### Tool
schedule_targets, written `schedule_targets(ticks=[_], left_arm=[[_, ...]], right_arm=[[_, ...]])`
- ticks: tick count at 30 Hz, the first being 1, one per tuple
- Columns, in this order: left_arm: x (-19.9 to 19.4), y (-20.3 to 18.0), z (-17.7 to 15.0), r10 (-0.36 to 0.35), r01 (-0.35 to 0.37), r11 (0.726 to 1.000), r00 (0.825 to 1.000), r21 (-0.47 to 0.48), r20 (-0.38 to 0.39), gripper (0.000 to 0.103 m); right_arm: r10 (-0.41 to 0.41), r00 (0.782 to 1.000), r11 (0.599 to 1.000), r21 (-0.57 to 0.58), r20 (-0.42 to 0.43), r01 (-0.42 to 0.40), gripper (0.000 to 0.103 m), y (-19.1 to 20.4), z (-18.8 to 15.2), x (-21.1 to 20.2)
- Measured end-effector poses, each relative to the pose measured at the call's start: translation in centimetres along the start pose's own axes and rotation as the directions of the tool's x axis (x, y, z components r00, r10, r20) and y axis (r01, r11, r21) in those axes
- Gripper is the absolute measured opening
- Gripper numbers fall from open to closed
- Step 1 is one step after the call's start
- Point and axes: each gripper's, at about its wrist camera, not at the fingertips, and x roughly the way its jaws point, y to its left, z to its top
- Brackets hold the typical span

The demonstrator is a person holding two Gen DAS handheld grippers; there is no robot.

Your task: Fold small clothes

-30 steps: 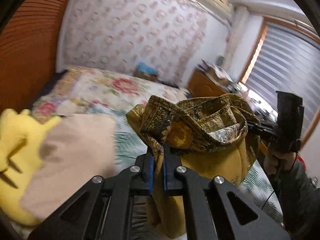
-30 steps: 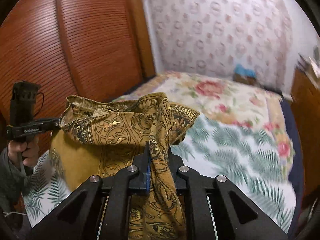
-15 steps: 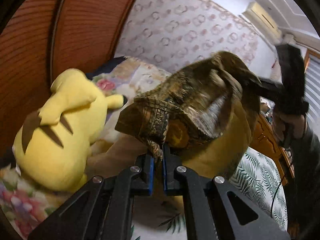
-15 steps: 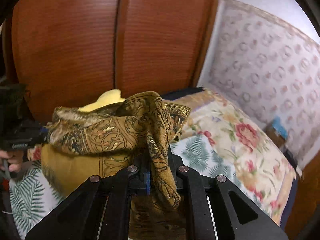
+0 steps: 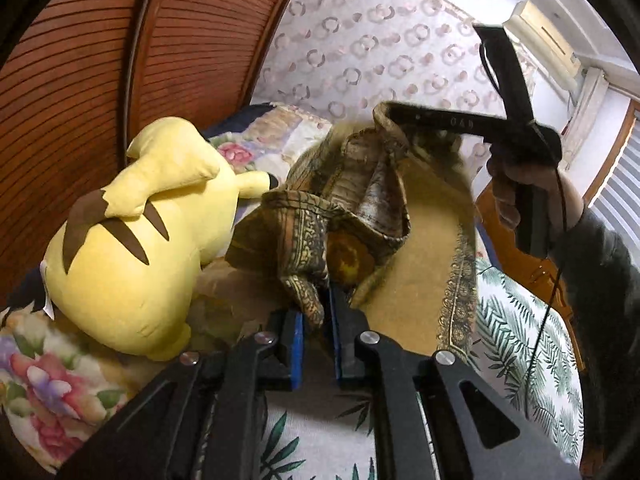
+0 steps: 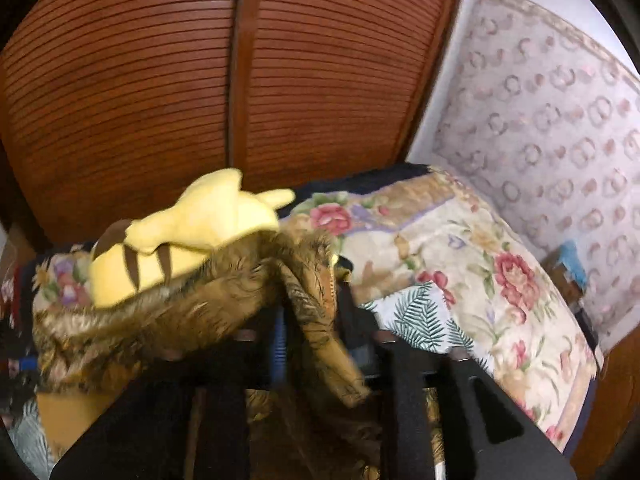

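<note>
A slatted, reddish-brown wooden wardrobe (image 6: 200, 80) and a wall of pale ring-patterned paper (image 5: 360, 52) close in a bed (image 6: 460, 264) spread with a soft floral quilt and a fern-print sheet, the working surface for folding small clothes. A plump yellow plush toy (image 5: 132, 248), brown stripes across its back, lies near the head of the bed, just beside the work.

The garment (image 5: 360, 216), a thin mustard-gold piece with a dark ornate paisley border and a plain lining, hangs bunched in the air above the sheet, strung between the two tools so that it can be lowered and laid out, by the look of it.

The right gripper (image 6: 316, 340), gripped by a hand (image 5: 516, 188) in a dark sleeve, has had its jaws opening in the last instant; in its own blurred view they stand parted with a strand of border cloth draped between them, apparently no longer pinched.

The left gripper (image 5: 316, 340) has eased its blue-padded jaws slightly apart, a narrow gap in which a twisted corner of the garment sits; whether the pads press on it cannot be told.
</note>
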Motion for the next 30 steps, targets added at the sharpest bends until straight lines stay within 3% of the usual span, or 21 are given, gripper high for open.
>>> schedule_targets(ticks=[2,7,11,13,20,27,28,30], left_arm=[[-1.1,-0.2,0.1,0.010,-0.010,1.000,0.999,0.004,0.044,0.009],[-3.5,-0.7,0.5,0.013,-0.018,0.999,0.991,0.036,0.132,0.009],[-3.4,-1.5,1.8,-0.009,-0.003,0.996,0.991,0.091,0.130,0.009],[-3.1,-2.2,2.7,-0.037,0.021,0.992,0.991,0.121,0.127,0.016],[-0.7,-4.9,5.3,-0.101,0.084,0.970,0.993,0.229,0.062,0.024],[4.1,-3.7,6.7,-0.030,0.049,0.970,0.996,0.237,-0.083,0.024],[4.3,-3.3,6.7,-0.047,0.067,0.973,0.995,0.222,-0.092,0.022],[4.2,-2.9,6.7,-0.078,0.096,0.973,0.993,0.211,-0.094,0.002]], right_arm=[[-0.025,1.000,0.999,0.039,0.010,0.025,0.048,-0.8,-0.2,-0.3],[-0.060,0.997,0.995,0.082,0.053,0.055,0.052,-1.6,-1.9,-2.5],[-0.065,0.996,0.994,0.090,0.067,0.059,0.057,-1.6,-2.7,-3.5],[-0.059,0.996,0.994,0.093,0.062,0.053,0.057,-1.5,-3.1,-3.8],[-0.032,0.999,0.988,0.154,0.040,0.025,0.057,-1.7,-6.4,-4.9],[-0.018,0.999,0.984,0.179,0.038,0.011,0.057,-1.9,-7.9,-5.9],[-0.014,0.999,0.983,0.182,0.044,0.006,0.057,-1.9,-8.0,-6.1],[-0.002,0.998,0.982,0.191,0.056,-0.009,0.057,-1.9,-8.1,-6.2]])
